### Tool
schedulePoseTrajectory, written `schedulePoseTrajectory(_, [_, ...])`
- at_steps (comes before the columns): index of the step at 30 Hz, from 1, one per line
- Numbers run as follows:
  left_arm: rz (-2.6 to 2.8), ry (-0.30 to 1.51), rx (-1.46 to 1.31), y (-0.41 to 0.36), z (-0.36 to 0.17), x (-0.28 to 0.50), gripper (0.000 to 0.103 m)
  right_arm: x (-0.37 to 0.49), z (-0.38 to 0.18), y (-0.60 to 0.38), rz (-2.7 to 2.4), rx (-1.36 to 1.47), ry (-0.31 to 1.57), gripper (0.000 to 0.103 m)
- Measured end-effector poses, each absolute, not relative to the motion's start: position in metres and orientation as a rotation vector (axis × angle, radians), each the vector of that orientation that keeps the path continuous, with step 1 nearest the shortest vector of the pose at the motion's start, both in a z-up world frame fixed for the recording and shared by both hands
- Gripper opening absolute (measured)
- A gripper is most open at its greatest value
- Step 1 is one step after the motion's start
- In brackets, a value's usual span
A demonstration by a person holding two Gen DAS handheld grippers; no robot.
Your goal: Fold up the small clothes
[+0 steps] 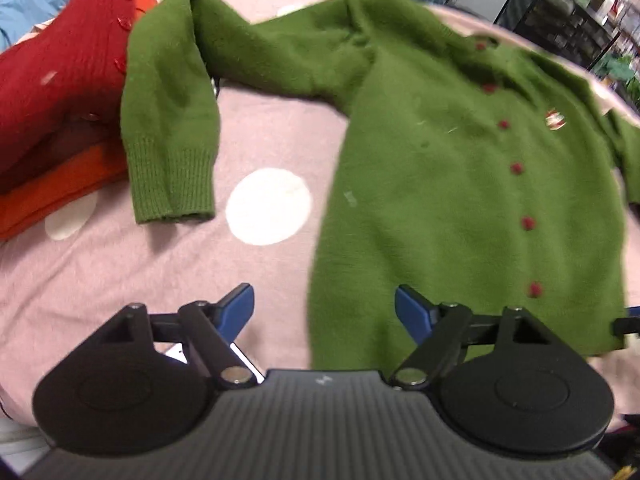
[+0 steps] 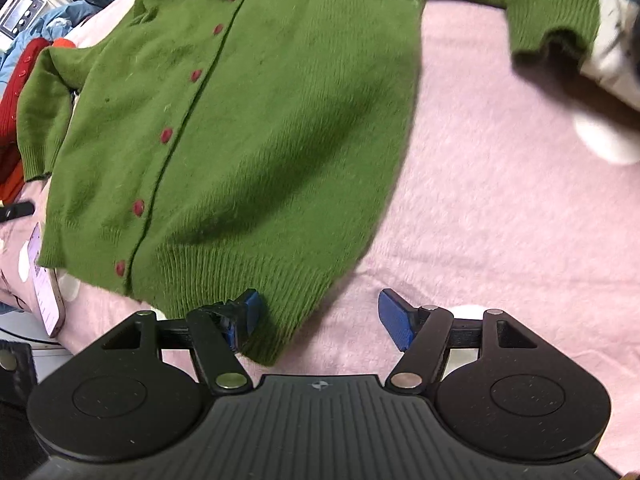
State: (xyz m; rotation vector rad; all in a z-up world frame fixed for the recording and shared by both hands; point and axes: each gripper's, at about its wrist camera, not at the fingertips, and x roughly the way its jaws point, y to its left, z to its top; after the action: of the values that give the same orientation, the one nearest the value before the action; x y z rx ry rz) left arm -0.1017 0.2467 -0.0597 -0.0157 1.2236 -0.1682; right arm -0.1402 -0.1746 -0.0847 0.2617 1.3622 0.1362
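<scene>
The fuzzy green button-up cardigan (image 1: 440, 152) is lying flat mid-frame on the pink dotted blanket (image 1: 160, 264) — ready for folding. Both hand-held grippers, left (image 1: 324, 312) and right (image 2: 318, 316), are hanging wide and empty.

A pink blanket (image 1: 120, 280) with white dots, dark shelving (image 1: 580, 4) behind.
</scene>
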Motion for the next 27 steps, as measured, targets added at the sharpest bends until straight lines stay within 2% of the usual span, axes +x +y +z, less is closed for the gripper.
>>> schedulePoseTrajectory(2, [-0.196, 1.282, -0.004, 0.242, -0.076, -0.091, 0.074, -0.141, -0.084, -0.171, 0.14, 0.27, 1.345, 0.103])
schedulePoseTrajectory(4, [-0.255, 1.3, -0.005, 0.231, -0.086, -0.085, 0.064, -0.14, -0.086, -0.168, 0.142, 0.273, 1.336, 0.103])
schedulePoseTrajectory(5, [-0.288, 1.309, -0.003, 0.223, -0.089, -0.083, 0.053, -0.139, -0.086, -0.165, 0.146, 0.266, 1.33, 0.103])
schedulePoseTrajectory(6, [-0.31, 1.315, 0.011, 0.215, -0.093, -0.082, 0.036, -0.137, -0.085, -0.161, 0.158, 0.258, 1.32, 0.099])
schedulePoseTrajectory(8, [-0.32, 1.314, 0.043, 0.2, -0.096, -0.081, 0.014, -0.133, -0.086, -0.157, 0.197, 0.28, 1.312, 0.028])
schedulePoseTrajectory(10, [-0.33, 1.309, 0.022, 0.193, -0.09, -0.078, 0.012, -0.128, -0.087, -0.155, 0.195, 0.304, 1.33, 0.015])
schedulePoseTrajectory(15, [-0.385, 1.241, 0.048, 0.206, -0.036, -0.088, 0.011, -0.123, -0.033, -0.162, 0.248, 0.295, 1.262, 0.011])
schedulePoseTrajectory(20, [-0.435, 1.289, 0.082, 0.222, -0.008, -0.102, 0.011, -0.128, 0.017, -0.169, 0.312, 0.19, 1.318, 0.01])
schedulePoseTrajectory(23, [-0.466, 1.349, 0.143, 0.21, -0.019, -0.111, 0.011, -0.136, 0.013, -0.168, 0.324, 0.159, 1.39, 0.01])
schedulePoseTrajectory(27, [-0.446, 1.435, 0.191, 0.198, -0.051, -0.122, 0.011, -0.144, -0.025, -0.171, 0.263, 0.187, 1.488, 0.01])
